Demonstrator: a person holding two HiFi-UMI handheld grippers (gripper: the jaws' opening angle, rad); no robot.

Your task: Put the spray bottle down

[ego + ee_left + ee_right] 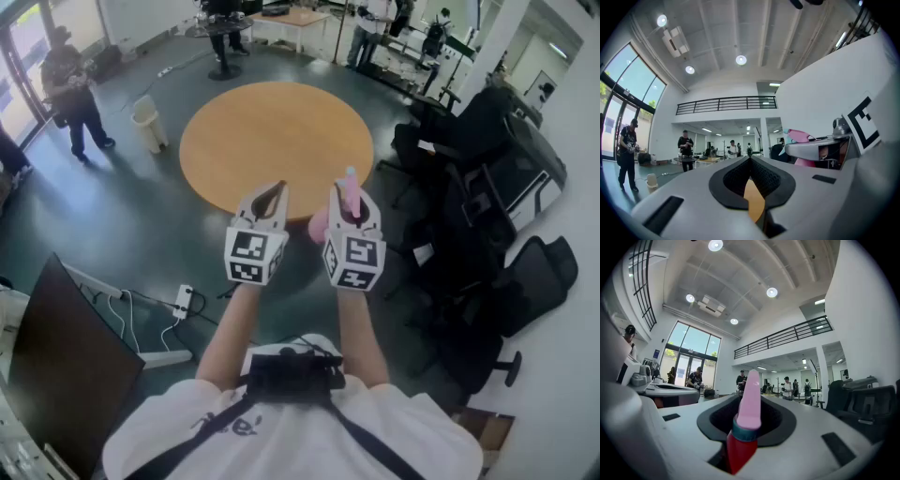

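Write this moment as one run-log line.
right gripper: shut on spray bottle | left gripper: shut, empty | round table: ahead of both | task: bottle not yet down

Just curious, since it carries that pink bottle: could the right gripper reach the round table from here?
Probably yes. The right gripper, shut on the spray bottle, is held level close to the near edge of the round table, and nothing shows between them.

Round worktop [277, 141] looks like smooth matt wood. The spray bottle [749, 399] is pink plastic, slightly glossy. The left hand-held gripper [270, 190] and right hand-held gripper [349, 195] have matt pale plastic shells and ribbed black pads [733, 178]. The floor [141, 216] around the worktop is dark with a soft sheen.
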